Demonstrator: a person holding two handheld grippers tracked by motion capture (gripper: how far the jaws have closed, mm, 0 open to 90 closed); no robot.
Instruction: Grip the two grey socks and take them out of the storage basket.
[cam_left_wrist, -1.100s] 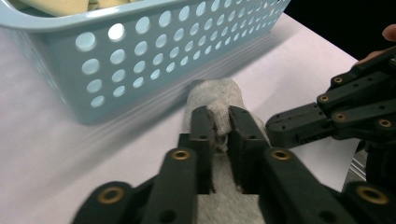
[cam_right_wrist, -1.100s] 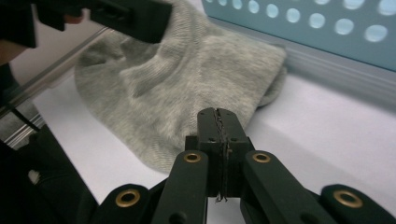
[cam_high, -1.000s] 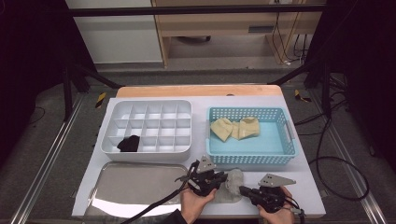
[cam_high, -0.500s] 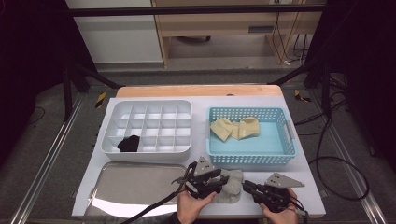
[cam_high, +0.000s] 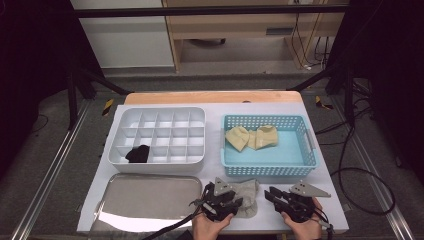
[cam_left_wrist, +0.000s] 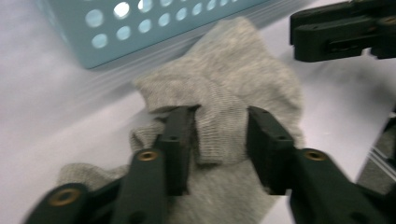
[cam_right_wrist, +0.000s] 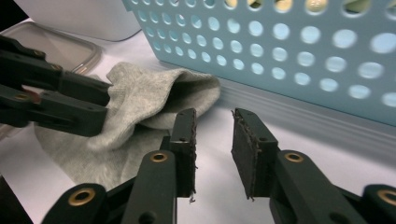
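Note:
A grey sock (cam_high: 248, 192) lies crumpled on the white table in front of the blue basket. My left gripper (cam_high: 239, 201) reaches into it from the left. In the left gripper view its jaws (cam_left_wrist: 219, 116) straddle a raised fold of the sock (cam_left_wrist: 233, 84); they have just been closing, and a gap still shows beside the fabric. My right gripper (cam_high: 270, 195) points at the sock from the right. Its jaws (cam_right_wrist: 214, 116) have just been opening and stand apart over bare table, just short of the sock's edge (cam_right_wrist: 135, 93), with nothing between them.
The blue basket (cam_high: 310, 150) holds two yellow socks (cam_high: 250, 136) and stands right behind the grippers. A white divided tray (cam_high: 155, 112) at the back left has a black sock (cam_high: 137, 153) in one cell. A flat metal tray (cam_high: 145, 195) lies at the front left.
The right gripper has let go of the sock's edge and its jaws now stand apart. The left gripper has shifted slightly and sunk onto the sock.

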